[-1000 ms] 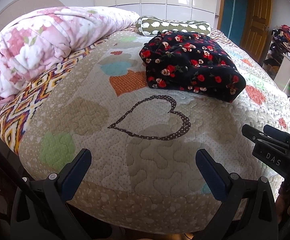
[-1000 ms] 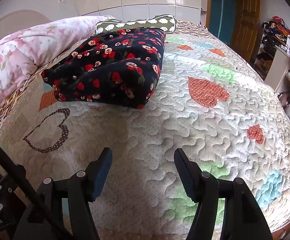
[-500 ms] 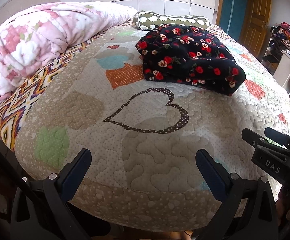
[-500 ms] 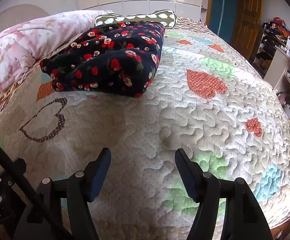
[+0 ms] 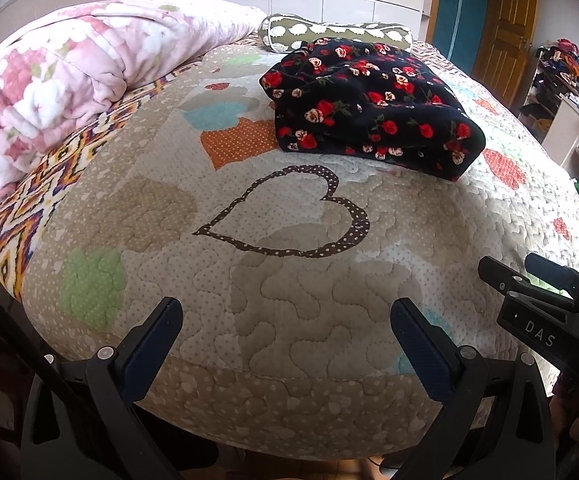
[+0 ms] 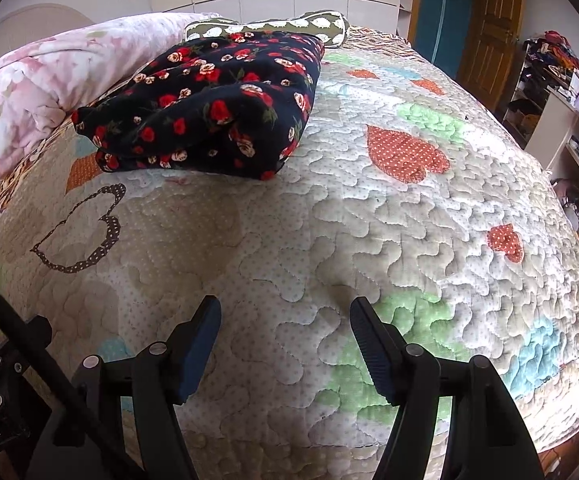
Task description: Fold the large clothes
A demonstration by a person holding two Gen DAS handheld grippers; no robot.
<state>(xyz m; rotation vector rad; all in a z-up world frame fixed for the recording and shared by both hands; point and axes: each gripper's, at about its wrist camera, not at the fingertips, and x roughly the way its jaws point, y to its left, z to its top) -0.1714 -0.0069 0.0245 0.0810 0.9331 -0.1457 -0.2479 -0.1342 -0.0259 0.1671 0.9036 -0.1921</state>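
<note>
The black floral garment (image 5: 373,100) lies in a folded bundle on the quilted bed (image 5: 297,304), beyond the brown heart outline and well apart from both tools. The left tongs (image 5: 285,320) and right tongs (image 6: 285,316) hang spread and empty over the near edge. If another fold is wanted, each should probably pinch a near corner through all layers and lift evenly. The bundle's far side, underside and layer edges are hidden, so its neatness cannot be judged.
</note>
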